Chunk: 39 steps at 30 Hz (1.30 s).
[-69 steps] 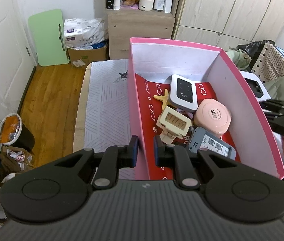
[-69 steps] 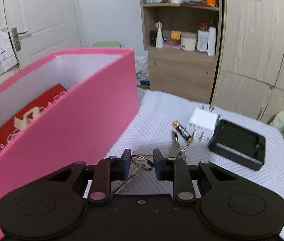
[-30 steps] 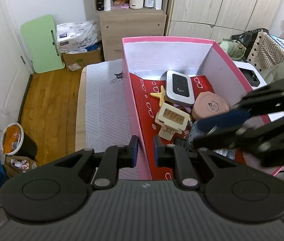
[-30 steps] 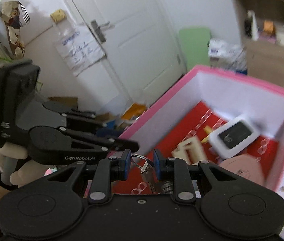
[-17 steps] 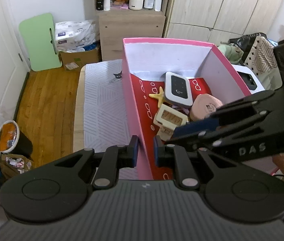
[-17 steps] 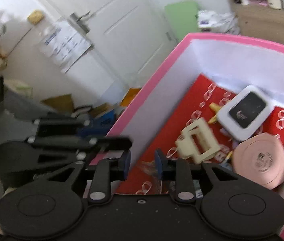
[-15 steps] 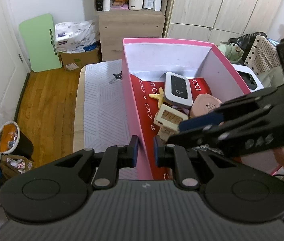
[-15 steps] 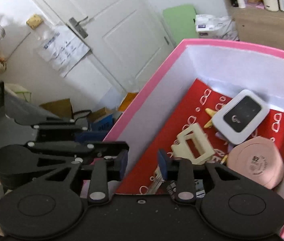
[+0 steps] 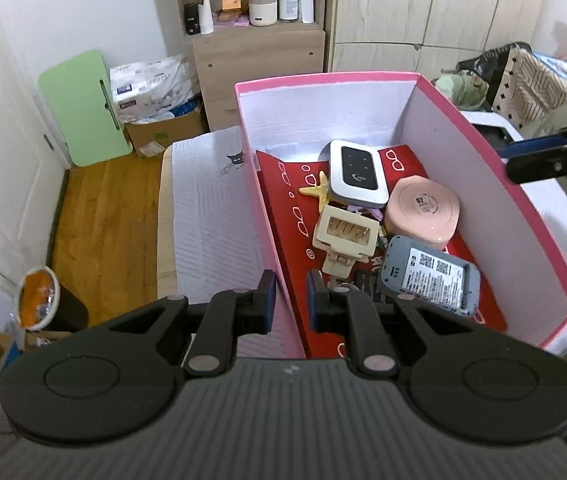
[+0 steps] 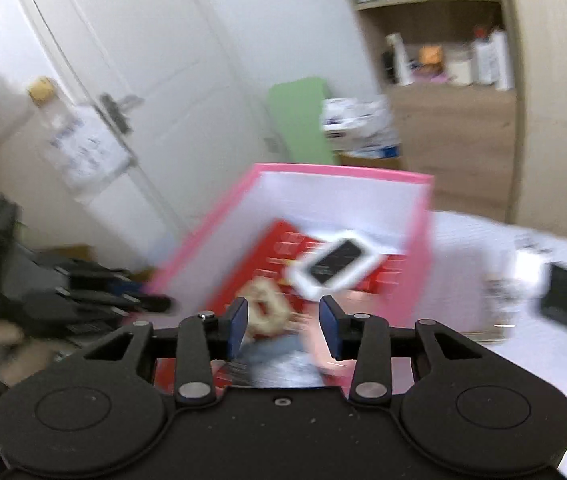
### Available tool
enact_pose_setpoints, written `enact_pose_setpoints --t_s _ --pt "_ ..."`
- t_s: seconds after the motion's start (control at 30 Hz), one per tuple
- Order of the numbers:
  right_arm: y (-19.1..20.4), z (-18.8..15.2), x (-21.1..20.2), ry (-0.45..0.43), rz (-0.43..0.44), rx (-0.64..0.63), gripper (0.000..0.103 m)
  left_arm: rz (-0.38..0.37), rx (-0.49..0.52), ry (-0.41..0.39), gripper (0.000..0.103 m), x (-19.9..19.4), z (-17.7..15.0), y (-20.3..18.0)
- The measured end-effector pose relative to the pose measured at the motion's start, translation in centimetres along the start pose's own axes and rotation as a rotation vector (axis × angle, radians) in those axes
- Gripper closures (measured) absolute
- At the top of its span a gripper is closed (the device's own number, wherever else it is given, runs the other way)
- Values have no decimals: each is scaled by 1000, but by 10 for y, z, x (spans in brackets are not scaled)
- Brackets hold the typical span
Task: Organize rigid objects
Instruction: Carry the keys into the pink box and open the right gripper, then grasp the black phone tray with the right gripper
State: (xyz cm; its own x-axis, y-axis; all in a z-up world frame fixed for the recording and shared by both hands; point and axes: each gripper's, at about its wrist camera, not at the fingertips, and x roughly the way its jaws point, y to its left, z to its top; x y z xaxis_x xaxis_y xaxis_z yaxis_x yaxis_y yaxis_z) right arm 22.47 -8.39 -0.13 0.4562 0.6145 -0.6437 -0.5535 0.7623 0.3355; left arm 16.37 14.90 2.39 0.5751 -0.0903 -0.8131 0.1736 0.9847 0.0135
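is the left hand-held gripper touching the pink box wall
Touching. In the left wrist view the left hand-held gripper has its two fingers on either side of the pink box near wall, clamped on its pink edge with no gap showing.

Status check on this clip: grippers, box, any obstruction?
Left gripper clamped on pink box wall. Right gripper open, empty, jaws just opened. Nothing blocking.

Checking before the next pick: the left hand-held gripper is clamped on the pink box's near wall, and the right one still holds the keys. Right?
Not quite. The right wrist view shows the right hand-held gripper with its jaws apart, just opened, and nothing between them. The left hand-held gripper is indeed clamped on the pink box wall.
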Motion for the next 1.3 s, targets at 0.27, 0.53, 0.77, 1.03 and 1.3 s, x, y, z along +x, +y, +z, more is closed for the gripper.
enact_pose_setpoints --t_s 0.27,0.53,0.77,1.03,1.3 --pt "-72 -26 -24 -23 -201 72 45 84 86 -9 93 -1 -3 -14" --pt "-137 -22 -12 -47 -390 138 19 84 48 -8 93 1 -1 -10" --pt "-175 -26 13 -50 -507 189 13 79 33 -8 96 3 0 -8" --pt "-187 -22 37 -18 -503 237 11 88 31 -13 96 3 -1 -9" --pt "-190 -19 61 9 -576 205 6 86 23 -12 96 1 -1 -10"
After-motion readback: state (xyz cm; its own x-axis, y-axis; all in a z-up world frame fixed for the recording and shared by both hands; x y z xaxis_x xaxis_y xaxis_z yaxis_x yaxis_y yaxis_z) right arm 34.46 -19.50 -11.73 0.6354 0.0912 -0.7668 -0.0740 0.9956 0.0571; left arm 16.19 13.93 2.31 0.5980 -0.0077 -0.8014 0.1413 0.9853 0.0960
